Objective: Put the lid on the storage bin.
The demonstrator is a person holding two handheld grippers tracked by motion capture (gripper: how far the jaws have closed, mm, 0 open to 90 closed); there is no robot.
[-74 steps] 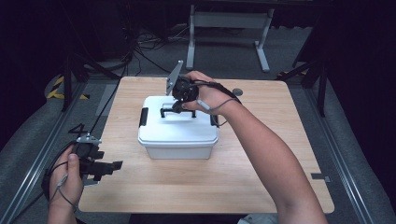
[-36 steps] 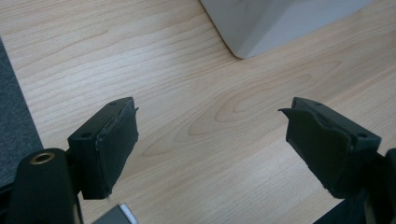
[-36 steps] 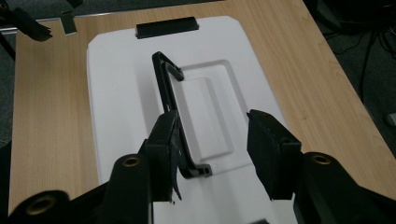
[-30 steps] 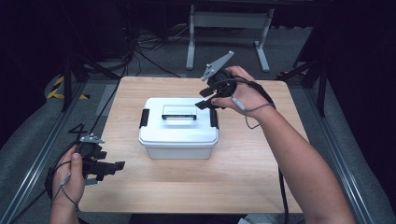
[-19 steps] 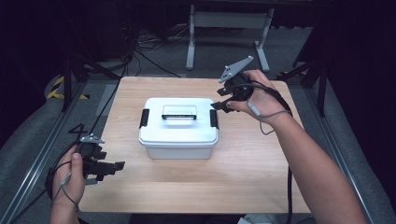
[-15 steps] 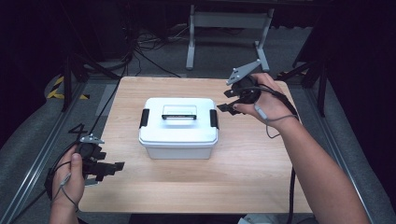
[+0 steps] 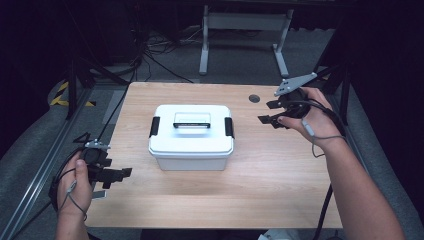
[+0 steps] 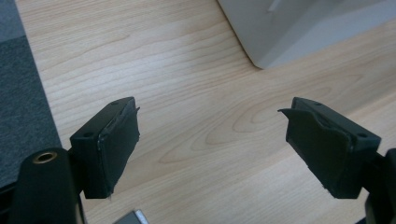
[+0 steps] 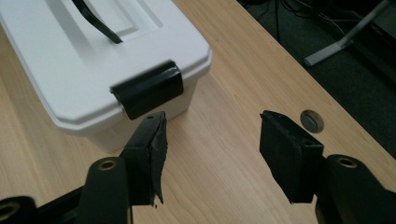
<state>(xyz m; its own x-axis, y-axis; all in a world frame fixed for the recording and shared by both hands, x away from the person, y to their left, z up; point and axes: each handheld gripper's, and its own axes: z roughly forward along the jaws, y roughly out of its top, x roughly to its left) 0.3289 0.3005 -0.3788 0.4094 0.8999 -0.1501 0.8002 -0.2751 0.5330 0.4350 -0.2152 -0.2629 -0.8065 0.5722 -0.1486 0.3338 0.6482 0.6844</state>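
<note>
A white lidded box (image 7: 191, 135) with a black handle (image 7: 191, 123) and a black latch on each end stands mid-table. My right gripper (image 7: 269, 112) hangs open and empty to the right of the box, apart from it. In the right gripper view the box's near latch (image 9: 148, 89) sits just beyond my open gripper (image 9: 211, 140). My left gripper (image 7: 120, 175) is held open and empty over the table's front left corner. In the left gripper view its gripper (image 8: 212, 140) frames bare wood, with a corner of the box (image 8: 280, 32) farther off.
The wooden table (image 7: 260, 175) has a round cable hole (image 7: 254, 98) at its back right. Dark floor, cables and a metal stand (image 7: 245, 30) lie beyond the far edge. A rail runs along the left side.
My right gripper has left the box's handle and swung right, off the lid, to the box's right side. The left gripper has stayed put.
</note>
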